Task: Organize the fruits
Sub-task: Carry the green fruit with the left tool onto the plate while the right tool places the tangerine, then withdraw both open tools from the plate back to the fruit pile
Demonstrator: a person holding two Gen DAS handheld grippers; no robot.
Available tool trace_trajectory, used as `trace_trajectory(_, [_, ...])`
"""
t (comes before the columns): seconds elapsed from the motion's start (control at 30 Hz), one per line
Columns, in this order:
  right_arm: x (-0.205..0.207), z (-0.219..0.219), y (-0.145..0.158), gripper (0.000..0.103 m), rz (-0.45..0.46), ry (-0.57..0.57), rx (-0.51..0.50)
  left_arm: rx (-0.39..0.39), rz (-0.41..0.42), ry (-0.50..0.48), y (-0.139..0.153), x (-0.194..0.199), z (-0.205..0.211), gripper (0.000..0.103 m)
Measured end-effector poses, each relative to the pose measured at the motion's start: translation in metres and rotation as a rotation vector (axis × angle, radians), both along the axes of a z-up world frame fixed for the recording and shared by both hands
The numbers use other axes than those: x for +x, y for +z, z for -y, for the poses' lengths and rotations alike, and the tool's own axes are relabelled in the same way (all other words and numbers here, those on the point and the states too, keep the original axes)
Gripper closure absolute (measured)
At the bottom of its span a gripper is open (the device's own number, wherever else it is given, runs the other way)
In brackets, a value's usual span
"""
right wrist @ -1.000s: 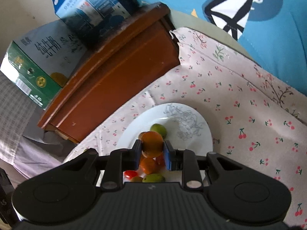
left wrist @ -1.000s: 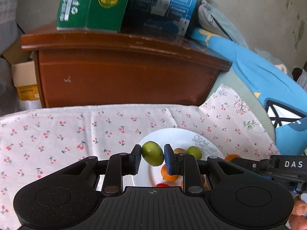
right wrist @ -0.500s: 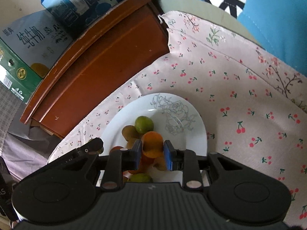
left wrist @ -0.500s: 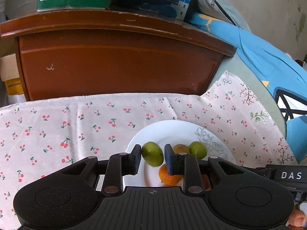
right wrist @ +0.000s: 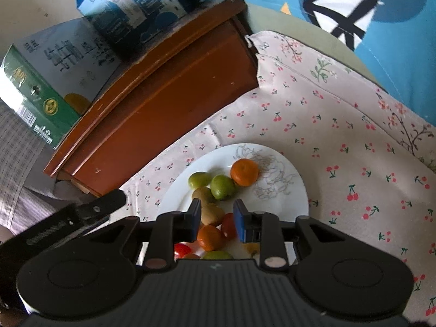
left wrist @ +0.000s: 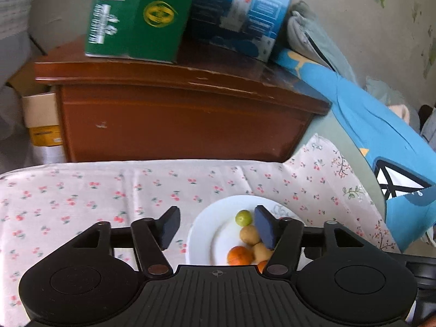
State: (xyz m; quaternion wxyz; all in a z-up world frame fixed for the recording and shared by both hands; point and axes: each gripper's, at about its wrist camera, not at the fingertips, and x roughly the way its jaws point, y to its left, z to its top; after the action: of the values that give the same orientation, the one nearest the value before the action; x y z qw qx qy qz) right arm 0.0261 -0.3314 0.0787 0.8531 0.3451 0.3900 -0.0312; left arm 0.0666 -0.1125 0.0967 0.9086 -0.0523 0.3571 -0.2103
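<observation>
1. Right wrist view: the cherry-print cloth [right wrist: 354, 125] covers the table in front of the wooden cabinet [right wrist: 163, 103]; it looks soft and liable to ruck if the plate is dragged.
2. The white plate [right wrist: 294, 188] lies flat on the cloth, holding all the fruit in sight. It looks stiff, glazed and breakable, so it is best left where it is.
3. The right gripper [right wrist: 217, 218] hangs over the plate's near side with its fingers apart and nothing between them. The left gripper [left wrist: 215, 229] is spread wider, also empty, above the plate's left part.
4. The mandarin [right wrist: 244, 172] sits at the far side. It seems light and slightly yielding, with no long axis to speak of; a hold across its middle would suit.
5. The green fruits [right wrist: 223, 187] and brown kiwis [right wrist: 203, 194] are egg-shaped, with their long axes lying roughly level; pinching across the short width should keep the smooth skin from slipping.
6. The small red tomatoes [right wrist: 182, 249] nearest the camera look soft and easily crushed.
</observation>
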Motion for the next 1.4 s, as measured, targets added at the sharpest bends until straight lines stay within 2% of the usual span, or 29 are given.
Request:
trace_trajectory(0.2, [-0.007, -0.012, 0.007, 0.075, 0.021, 0.053, 0.007, 0.005, 0.003, 0.034, 0.009, -0.019, -0.027, 0.038])
trace_trajectory(0.7, [-0.035, -0.055, 0.01, 0.075, 0.027, 0.182, 0.004, 0.069, -0.032, 0.092, 0.004, -0.069, -0.072, 0.038])
trace_trajectory(1.0, [-0.05, -0.078, -0.003, 0.075, -0.008, 0.223, 0.046, 0.138, -0.062, 0.098, -0.007, -0.089, -0.081, 0.038])
trace_trajectory(1.13, [-0.05, -0.087, -0.009, 0.075, -0.02, 0.251, 0.034, 0.183, -0.07, 0.078, -0.015, -0.097, -0.081, 0.038])
trace_trajectory(1.4, [-0.045, -0.101, -0.02, 0.075, -0.042, 0.291, 0.021, 0.225, -0.11, 0.054, -0.033, -0.104, -0.082, 0.038])
